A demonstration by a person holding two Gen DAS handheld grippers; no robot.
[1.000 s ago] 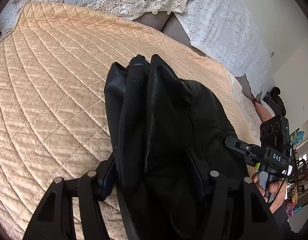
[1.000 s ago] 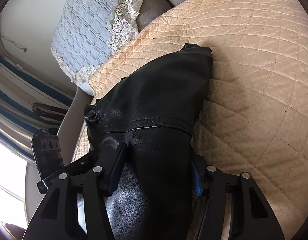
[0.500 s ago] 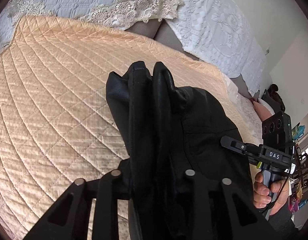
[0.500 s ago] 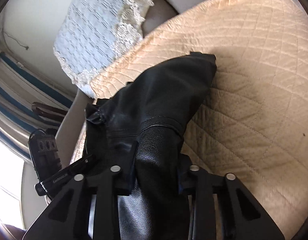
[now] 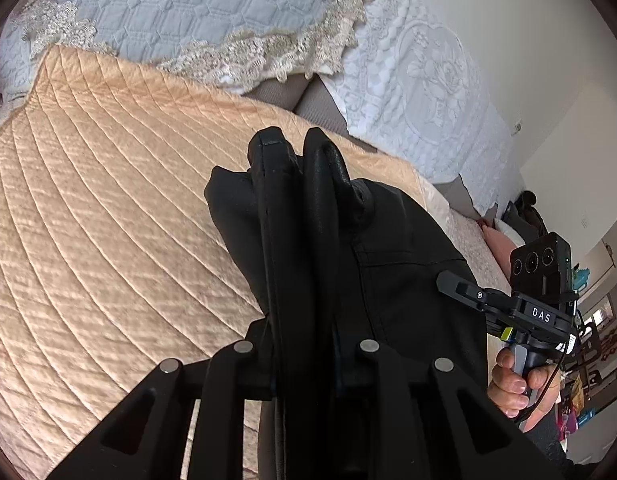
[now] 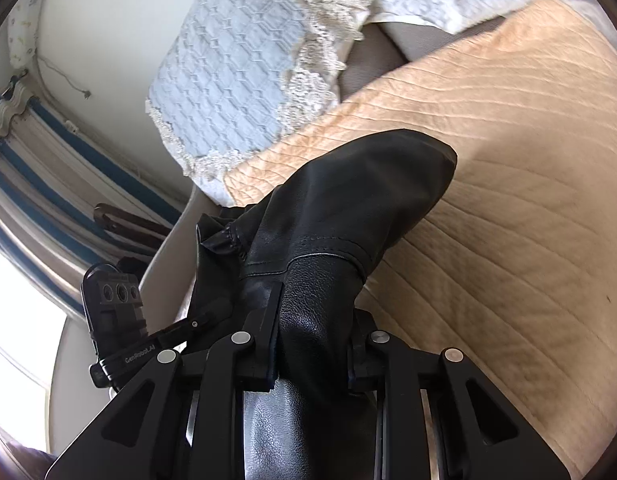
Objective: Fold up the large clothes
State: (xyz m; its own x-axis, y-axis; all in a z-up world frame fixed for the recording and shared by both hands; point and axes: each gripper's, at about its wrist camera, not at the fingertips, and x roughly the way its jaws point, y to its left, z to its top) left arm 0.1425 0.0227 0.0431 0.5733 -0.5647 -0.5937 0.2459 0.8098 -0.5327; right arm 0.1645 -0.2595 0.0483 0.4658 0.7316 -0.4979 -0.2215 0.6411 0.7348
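A black leather garment point(image 5: 348, 248) lies bunched on the peach quilted bed cover point(image 5: 108, 200). My left gripper point(image 5: 304, 364) is shut on a thick fold of it at its near end. My right gripper point(image 6: 312, 344) is shut on another fold of the same garment point(image 6: 348, 200), which runs away from the fingers toward the bed's head. In the left wrist view the right gripper point(image 5: 468, 292) shows at the right, against the garment's far side. In the right wrist view the left gripper point(image 6: 204, 316) shows at the lower left.
Pale blue quilted pillows with lace trim point(image 5: 188, 20) and a white embossed pillow point(image 5: 420, 92) lie at the bed's head. A striped curtain and bright window point(image 6: 36, 208) stand beyond the bed's left side. Room clutter point(image 5: 580, 360) sits at the far right.
Both grippers have closed from wide open onto folds of the black garment. The garment has bunched and both grippers have risen slightly with it.
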